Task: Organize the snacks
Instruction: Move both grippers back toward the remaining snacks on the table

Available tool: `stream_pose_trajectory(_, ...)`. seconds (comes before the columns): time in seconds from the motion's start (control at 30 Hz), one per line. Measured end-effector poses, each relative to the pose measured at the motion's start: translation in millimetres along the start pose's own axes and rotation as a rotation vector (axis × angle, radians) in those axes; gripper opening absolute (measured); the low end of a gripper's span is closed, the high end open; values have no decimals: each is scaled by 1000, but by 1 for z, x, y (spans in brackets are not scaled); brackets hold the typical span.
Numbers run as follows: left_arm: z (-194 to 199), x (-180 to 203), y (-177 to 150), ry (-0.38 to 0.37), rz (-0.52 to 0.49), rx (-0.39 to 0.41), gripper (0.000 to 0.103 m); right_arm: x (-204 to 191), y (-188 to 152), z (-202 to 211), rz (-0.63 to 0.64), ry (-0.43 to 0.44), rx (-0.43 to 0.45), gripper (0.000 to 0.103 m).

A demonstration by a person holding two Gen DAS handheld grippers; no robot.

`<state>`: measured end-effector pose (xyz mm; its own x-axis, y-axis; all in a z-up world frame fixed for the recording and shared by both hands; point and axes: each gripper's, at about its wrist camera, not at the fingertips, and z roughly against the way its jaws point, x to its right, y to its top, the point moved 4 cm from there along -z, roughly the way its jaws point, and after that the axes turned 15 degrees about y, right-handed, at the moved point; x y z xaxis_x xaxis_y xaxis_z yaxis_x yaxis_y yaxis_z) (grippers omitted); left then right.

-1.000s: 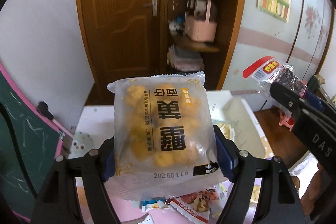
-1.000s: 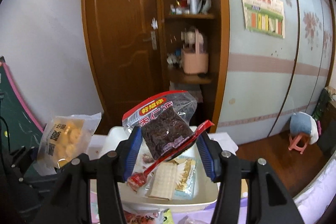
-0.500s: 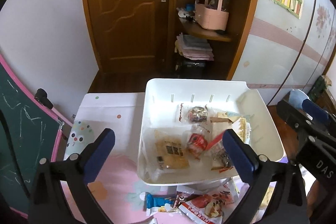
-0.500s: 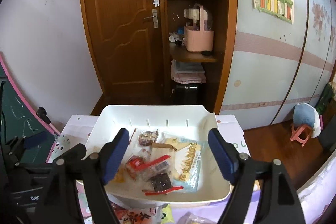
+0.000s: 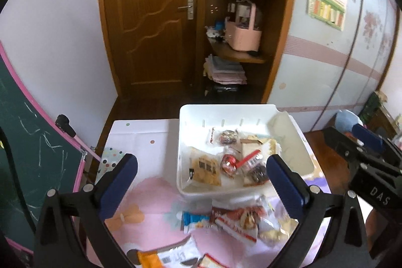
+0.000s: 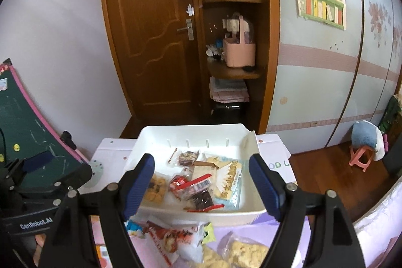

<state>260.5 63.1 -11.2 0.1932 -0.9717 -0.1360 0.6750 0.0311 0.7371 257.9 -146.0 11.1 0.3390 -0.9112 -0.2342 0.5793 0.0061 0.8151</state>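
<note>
A white bin [image 5: 191, 114] [image 6: 191, 128] stands on the table and holds several snack packets. Among them lie a yellow egg-yolk pastry packet [image 5: 204, 168] [image 6: 155, 189] and a dark dried-fruit packet with a red strip [image 5: 253, 167] [image 6: 201, 195]. My left gripper [image 5: 201, 175] hangs open and empty just short of the bin's near left corner. My right gripper [image 6: 201, 167] is open and empty over the bin's near wall. Loose packets lie in front of the bin: a red-and-white one [image 5: 236, 220] [image 6: 173, 235], a blue one [image 5: 193, 219] and yellow puffs [image 6: 241, 250].
A green chalkboard with a pink frame [image 5: 25, 142] leans at the table's left side. Behind the table are a wooden door [image 5: 150, 16] and a corner shelf with a pink basket [image 5: 242, 38]. A pink stool [image 6: 361, 157] stands on the floor at the right.
Both grippers held packets over the bin a second ago. Their jaws opened, the yellow and dark packets dropped into the bin, and both grippers drew back toward the loose snacks.
</note>
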Motion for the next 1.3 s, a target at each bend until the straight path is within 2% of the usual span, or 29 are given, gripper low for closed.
stream_pose_trajectory(0.23,46,-32,-27,6,-5,37,102,-33,-14,44,42,38,10,78)
stream_pose_trajectory(0.4,66,-58,-54,-3,-13,32,102,-60,-35,57,80,64,-22,78)
stream_pose_trajectory(0.57,72,-81,-84,1,-67,30,102,-78,-71,54,73,83,-93,78)
stream_pose_trajectory(0.7,55,-87,-116,-47,-162,5,102,-80,-103,36,9,81,-169,78)
stream_pose_trajectory(1.0,-17,-83,-178,-52,-409,-45,102,-65,-191,-26,-285,55,-387,78)
stream_pose_trajectory(1.17,-50,-83,-202,-97,-475,-128,102,-73,-233,-57,-416,78,-505,78)
stream_pose_trajectory(1.3,-55,-83,-212,-107,-516,-136,102,-90,-259,-81,-471,124,-604,78)
